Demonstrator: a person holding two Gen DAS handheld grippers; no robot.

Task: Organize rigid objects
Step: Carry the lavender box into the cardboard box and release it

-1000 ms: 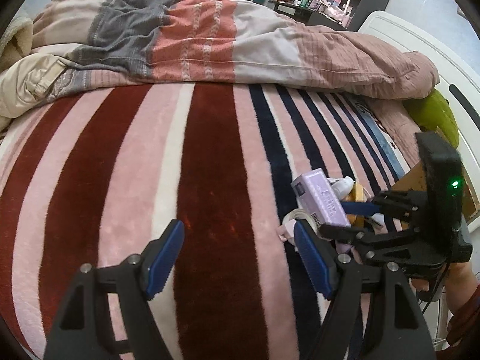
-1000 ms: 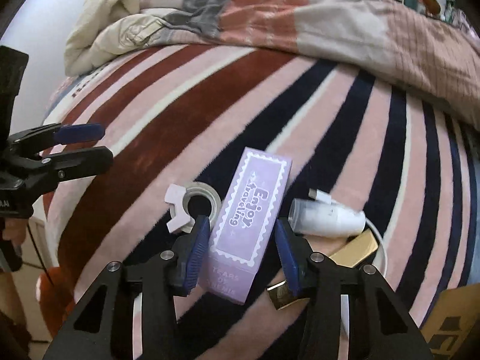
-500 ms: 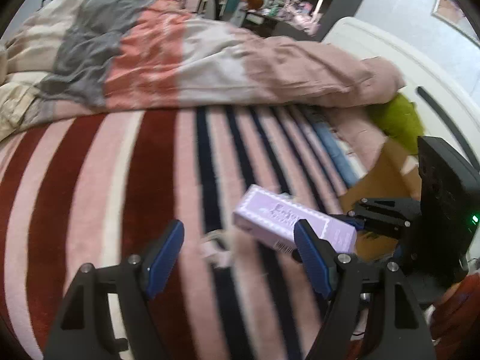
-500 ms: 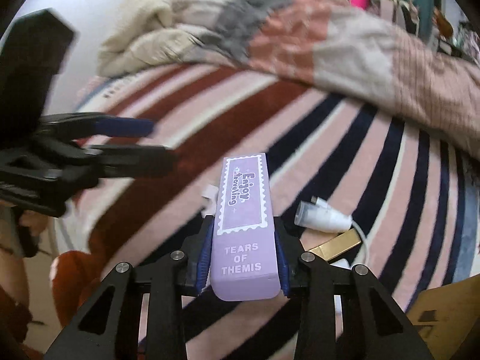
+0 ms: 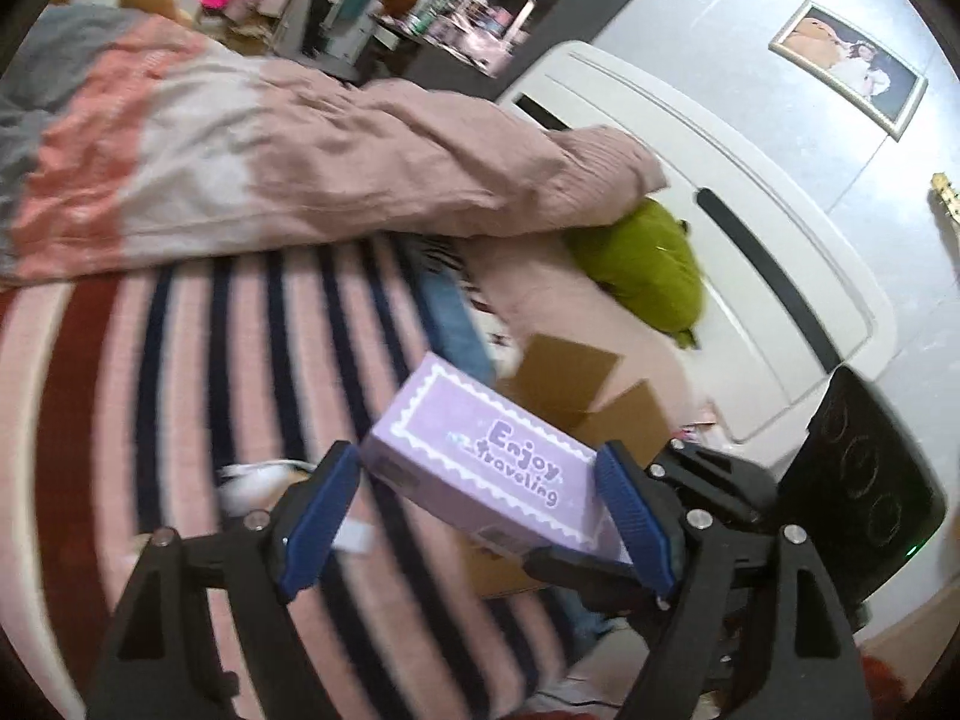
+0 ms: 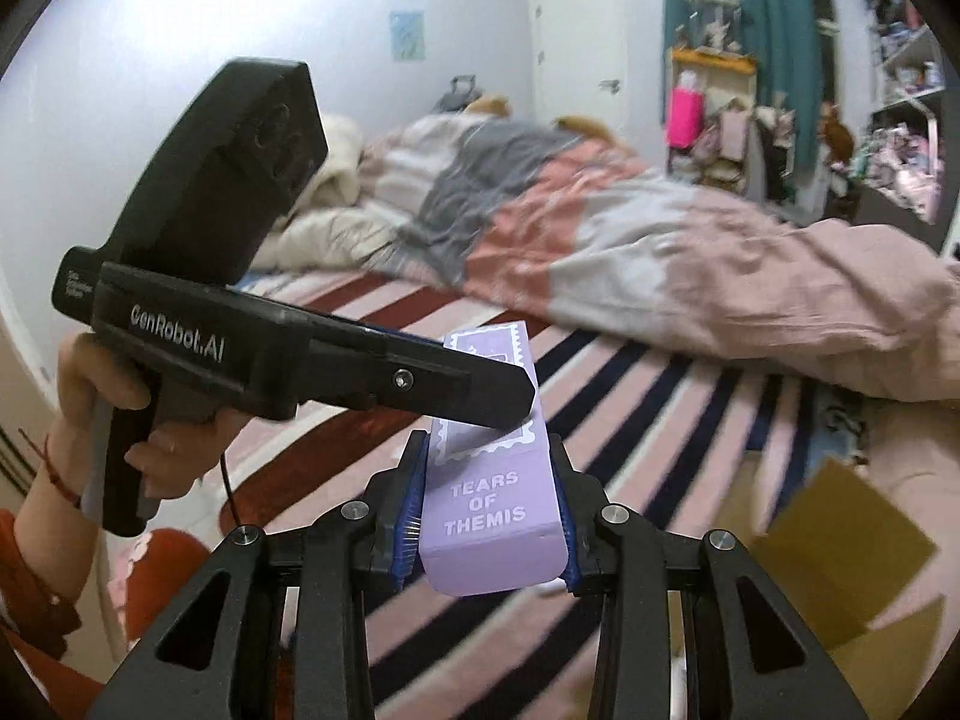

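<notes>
Grippers first, nearest the viewer: right gripper [image 6: 489, 519], black with blue pads, is clamped on the near end of a long lilac cardboard box [image 6: 491, 480] printed "TEARS OF THEMIS", holding it in the air above a bed; the box's long axis runs straight ahead of this gripper, in line with its fingers, so its far end points away over the bedding. Left gripper [image 5: 477, 519], of the same make, comes in from the side, crossways to the box; the box lies between its blue pads [image 5: 630, 519], the jaws are opening and stand about as wide as the box is long, and whether the pads touch it cannot be told. From the right wrist view one left finger lies across the box's top. Only the right gripper plainly has a firm grip, so any handover turns on the left closing along that long axis. Beneath the box lies a plush blanket [image 5: 180, 360] striped pink, dark red and navy; ahead and to the right of the right gripper sits an open brown cardboard carton [image 6: 840, 558], a likely destination; beyond it a rumpled pink, grey and white duvet [image 6: 600, 240].
</notes>
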